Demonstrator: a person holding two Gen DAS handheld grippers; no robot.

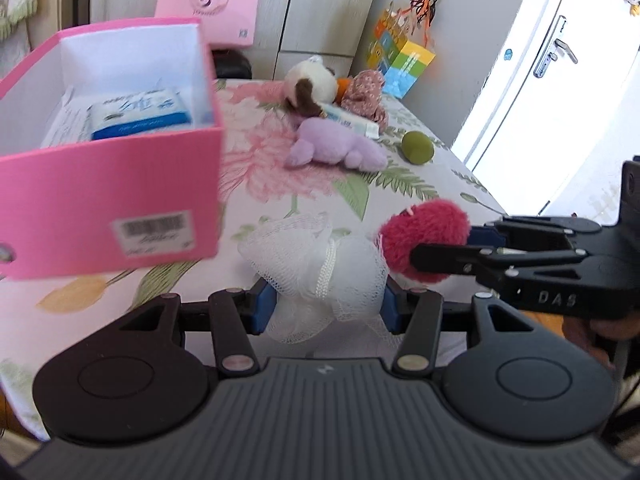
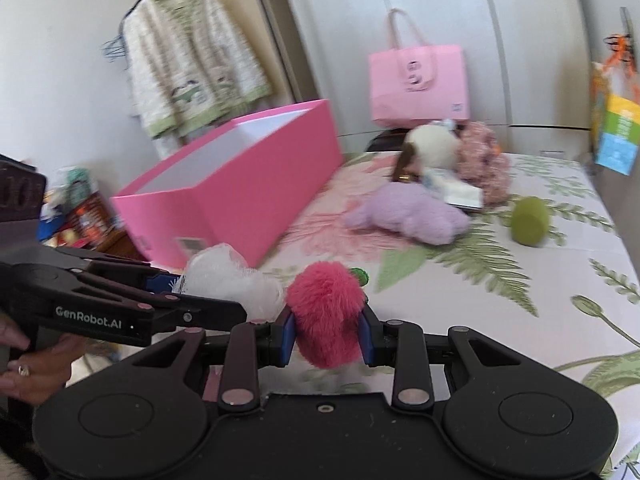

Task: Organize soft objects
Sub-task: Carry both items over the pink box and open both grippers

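My left gripper (image 1: 326, 304) is shut on a white mesh bath pouf (image 1: 316, 264), held above the floral bedspread (image 1: 400, 184). My right gripper (image 2: 326, 334) is shut on a fluffy red plush ball (image 2: 326, 312) with a green tip; it also shows in the left wrist view (image 1: 428, 236), just right of the pouf. An open pink box (image 1: 108, 196) stands to the left, with a blue and white tissue pack (image 1: 140, 114) inside. Further back lie a purple plush (image 1: 336, 146), a white and brown plush (image 1: 310, 88), a pink floral cloth item (image 1: 366, 94) and a green ball (image 1: 417, 147).
A pink paper bag (image 1: 208, 6) and a colourful gift bag (image 1: 404, 60) stand by the wardrobe at the back. A white door (image 1: 560, 60) is on the right. A cardigan (image 2: 192, 60) hangs at the left. Clutter (image 2: 80, 216) sits on a low shelf beyond the box.
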